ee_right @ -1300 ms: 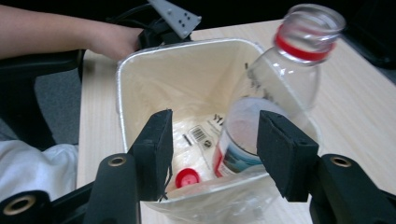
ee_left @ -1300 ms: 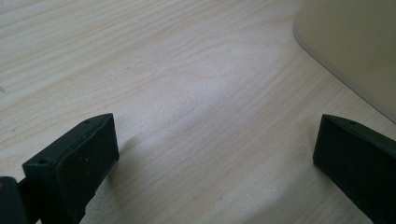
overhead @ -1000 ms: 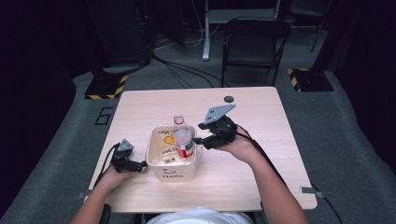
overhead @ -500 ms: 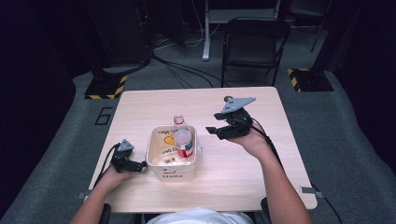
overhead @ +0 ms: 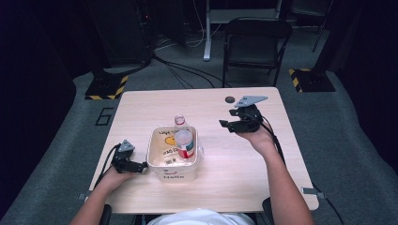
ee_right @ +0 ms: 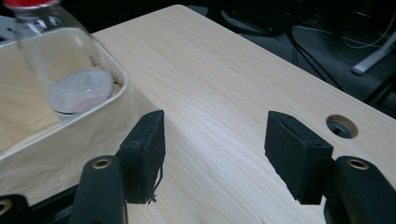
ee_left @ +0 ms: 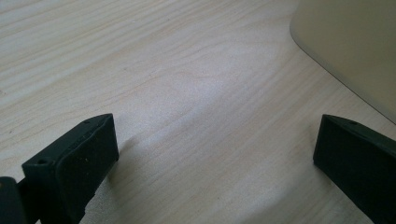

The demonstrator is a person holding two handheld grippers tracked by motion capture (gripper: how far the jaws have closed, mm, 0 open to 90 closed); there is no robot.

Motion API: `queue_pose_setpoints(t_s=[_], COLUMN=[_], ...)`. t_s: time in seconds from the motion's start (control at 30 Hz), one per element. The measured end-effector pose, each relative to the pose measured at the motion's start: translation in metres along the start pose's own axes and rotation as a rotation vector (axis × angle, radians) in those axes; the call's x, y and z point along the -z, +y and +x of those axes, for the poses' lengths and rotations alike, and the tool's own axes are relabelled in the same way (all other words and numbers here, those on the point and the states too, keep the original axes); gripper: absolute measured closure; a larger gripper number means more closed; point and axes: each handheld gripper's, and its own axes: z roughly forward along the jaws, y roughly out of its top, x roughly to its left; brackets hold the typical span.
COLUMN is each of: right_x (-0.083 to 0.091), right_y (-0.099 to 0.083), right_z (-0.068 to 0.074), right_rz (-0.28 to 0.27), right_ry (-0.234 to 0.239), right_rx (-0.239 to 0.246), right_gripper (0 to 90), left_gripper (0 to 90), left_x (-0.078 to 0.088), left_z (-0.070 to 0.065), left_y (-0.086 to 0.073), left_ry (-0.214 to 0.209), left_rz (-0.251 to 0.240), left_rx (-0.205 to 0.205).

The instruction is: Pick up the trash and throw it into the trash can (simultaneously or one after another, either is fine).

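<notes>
Lying bare, table (overhead: pixel 225 154) separates tub (overhead: pixel 172 161) from right gripper (overhead: pixel 229 124).

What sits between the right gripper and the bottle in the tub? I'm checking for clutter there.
Nothing: between the right gripper and the bottle in the tub, the high view shows bare tabletop.

Bare table (overhead: pixel 244 159) right of tub (overhead: pixel 172 168)

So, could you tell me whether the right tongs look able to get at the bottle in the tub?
Probably yes: the right tongs are open, with bare table between them and the bottle, which stands above the tub rim.
</notes>
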Motion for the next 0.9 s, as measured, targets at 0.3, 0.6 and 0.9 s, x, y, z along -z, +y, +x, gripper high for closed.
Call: queue_pose_setpoints(t_s=[0.3,0.6,0.9], right_x=[-0.013,-0.028,-0.038], right_y=[-0.017,-0.033,-0.043], right_z=[-0.018,-0.026,-0.031], right_rz=[0.041,0.082,0.102], right_ry=[-0.078,-0.113,-0.136], right_rx=[-0.028,-0.042,-0.037], right_gripper=[37.6,36.8,35.9], left_gripper=[0.0,0.0,0.0], left_x=[0.000,0.000,0.000], left_z=[0.000,0.000,0.000], left_y=[0.000,0.000,0.000], left_ry=[0.000,0.000,0.000], left_rz=[-0.001,-0.001,-0.001], left_rx=[0.000,0.000,0.001])
